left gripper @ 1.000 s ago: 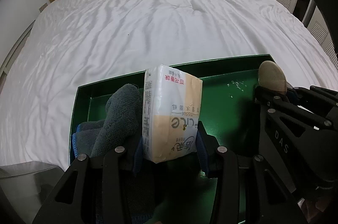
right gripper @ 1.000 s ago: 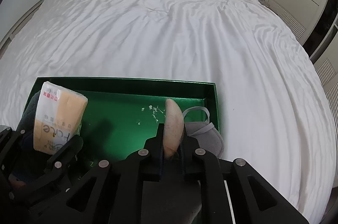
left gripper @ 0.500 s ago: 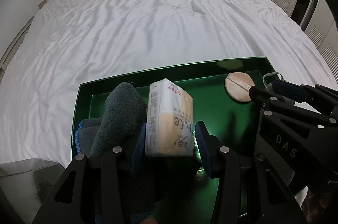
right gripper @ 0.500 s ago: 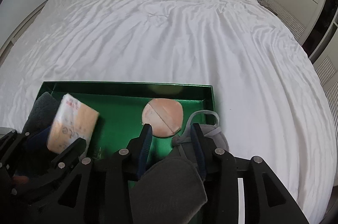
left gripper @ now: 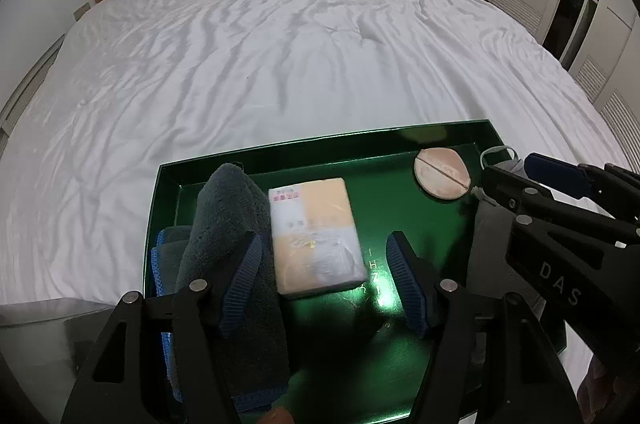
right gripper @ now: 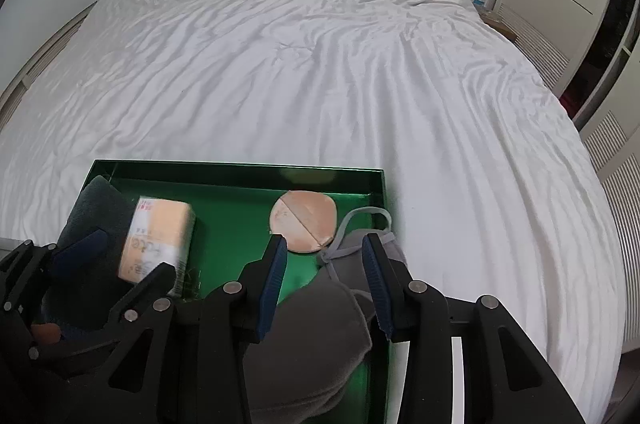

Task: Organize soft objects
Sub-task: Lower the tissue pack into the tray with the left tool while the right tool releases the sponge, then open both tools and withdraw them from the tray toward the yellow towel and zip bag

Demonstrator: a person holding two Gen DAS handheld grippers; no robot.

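Release step: left tongs (left gripper: 324, 280), jaws just opened, stand clear of tissue pack (left gripper: 316, 236) lying flat in green tray (left gripper: 320, 144) on bed (left gripper: 280, 44); right tongs (right gripper: 324, 280) released, round pad (right gripper: 303, 222) in tray; next, withdraw upward without snagging dark towel (left gripper: 228, 220)

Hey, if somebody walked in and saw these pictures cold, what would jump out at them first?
Probably the shiny green tray sitting on the near part of a big bed with a rumpled white sheet. Inside it lie a tissue pack beside a dark rolled towel on the left, and a round pink puff toward the far right corner. The black grippers, left gripper and right gripper, hang open over them.
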